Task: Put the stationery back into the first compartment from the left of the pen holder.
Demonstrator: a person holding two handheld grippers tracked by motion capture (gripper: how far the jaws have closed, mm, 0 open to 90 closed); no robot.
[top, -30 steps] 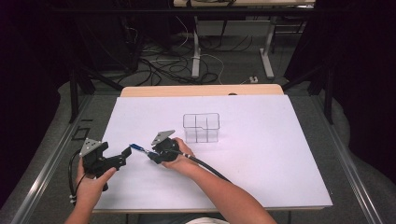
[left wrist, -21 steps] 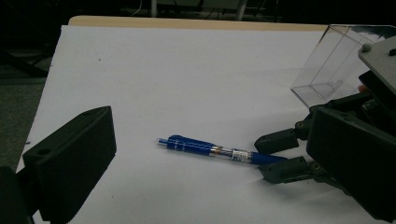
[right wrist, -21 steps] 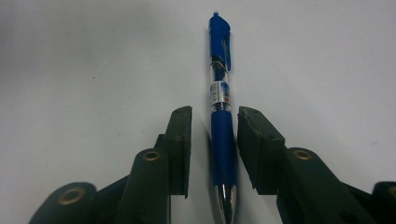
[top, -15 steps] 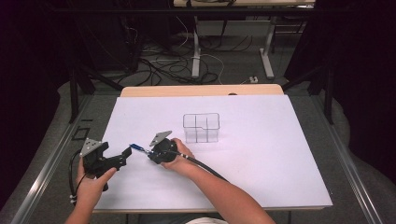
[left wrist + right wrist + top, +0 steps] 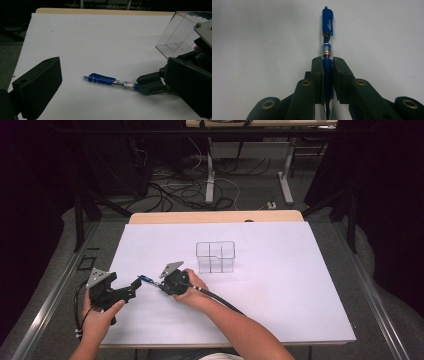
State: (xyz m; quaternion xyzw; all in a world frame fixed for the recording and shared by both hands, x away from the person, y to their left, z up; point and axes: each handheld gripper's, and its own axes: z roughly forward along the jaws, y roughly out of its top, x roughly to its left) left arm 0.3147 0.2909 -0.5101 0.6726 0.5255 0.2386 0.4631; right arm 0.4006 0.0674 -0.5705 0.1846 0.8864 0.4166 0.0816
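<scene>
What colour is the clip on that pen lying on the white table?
Blue, matching its grip; the pen's clip shows best in the right gripper view.

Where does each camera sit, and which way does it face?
High view: above the person's side, facing forward and down on the table; forearms, left gripper, right gripper.
Left gripper view: on the left gripper, along its jaw to the blue pen.
Right gripper view: along its jaws, closed on the pen.
Shared: the pen.
</scene>
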